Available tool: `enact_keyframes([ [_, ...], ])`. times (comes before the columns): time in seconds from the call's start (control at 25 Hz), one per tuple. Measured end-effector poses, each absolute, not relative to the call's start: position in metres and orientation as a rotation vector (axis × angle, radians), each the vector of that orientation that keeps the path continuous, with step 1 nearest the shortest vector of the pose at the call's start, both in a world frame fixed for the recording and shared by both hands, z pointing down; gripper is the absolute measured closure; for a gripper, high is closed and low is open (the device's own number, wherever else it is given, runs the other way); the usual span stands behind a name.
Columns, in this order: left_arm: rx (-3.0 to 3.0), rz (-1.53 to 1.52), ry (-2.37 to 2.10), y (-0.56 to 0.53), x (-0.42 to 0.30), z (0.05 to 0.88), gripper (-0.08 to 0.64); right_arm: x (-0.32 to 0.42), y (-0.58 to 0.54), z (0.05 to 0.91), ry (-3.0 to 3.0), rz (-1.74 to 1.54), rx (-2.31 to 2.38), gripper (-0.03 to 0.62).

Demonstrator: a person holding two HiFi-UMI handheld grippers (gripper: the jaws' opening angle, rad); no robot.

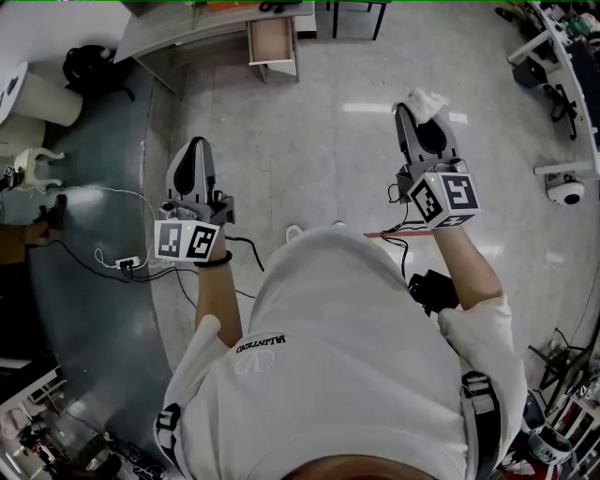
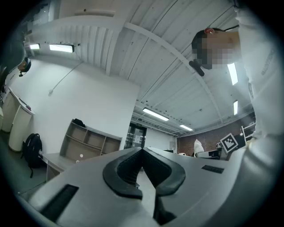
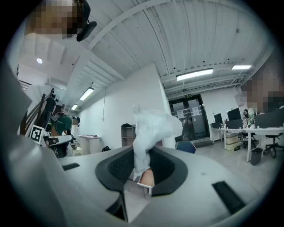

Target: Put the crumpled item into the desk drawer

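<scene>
A crumpled white paper (image 1: 427,101) sticks out of the tip of my right gripper (image 1: 419,114), which is shut on it and held up at the right of the head view. The right gripper view shows the same crumpled white paper (image 3: 151,128) pinched between the dark pads, rising above the right gripper (image 3: 143,165). My left gripper (image 1: 195,155) is raised at the left, shut with nothing in it; in the left gripper view the left gripper (image 2: 142,155) has its jaws touching at the tip. The desk (image 1: 187,26) stands far ahead, and its drawer (image 1: 272,42) is pulled open.
A black backpack (image 1: 89,67) lies left of the desk. Cables and a power strip (image 1: 122,264) trail over the floor at the left. A white dome device (image 1: 565,192) and desks with chairs stand at the right. Pale tiled floor (image 1: 319,159) stretches between me and the desk.
</scene>
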State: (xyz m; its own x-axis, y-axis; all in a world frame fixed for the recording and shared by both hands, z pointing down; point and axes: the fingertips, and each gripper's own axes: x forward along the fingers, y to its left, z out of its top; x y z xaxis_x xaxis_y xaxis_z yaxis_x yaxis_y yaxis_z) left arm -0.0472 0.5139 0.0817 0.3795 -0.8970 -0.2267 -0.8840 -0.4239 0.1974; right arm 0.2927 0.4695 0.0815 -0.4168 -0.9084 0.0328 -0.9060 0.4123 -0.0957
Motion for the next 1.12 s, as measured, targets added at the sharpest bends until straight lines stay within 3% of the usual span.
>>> enact_keyframes([
  [0.68, 2.575, -0.465, -1.625, 0.503, -0.056, 0.090, 0.558, 0.276, 0.460, 0.089, 2.642, -0.205, -1.672, 0.502],
  [1.12, 2.574, -0.459, -1.570, 0.507, -0.104, 0.103, 0.558, 0.223, 0.463, 0.086, 2.631, -0.202, -1.692, 0.502],
])
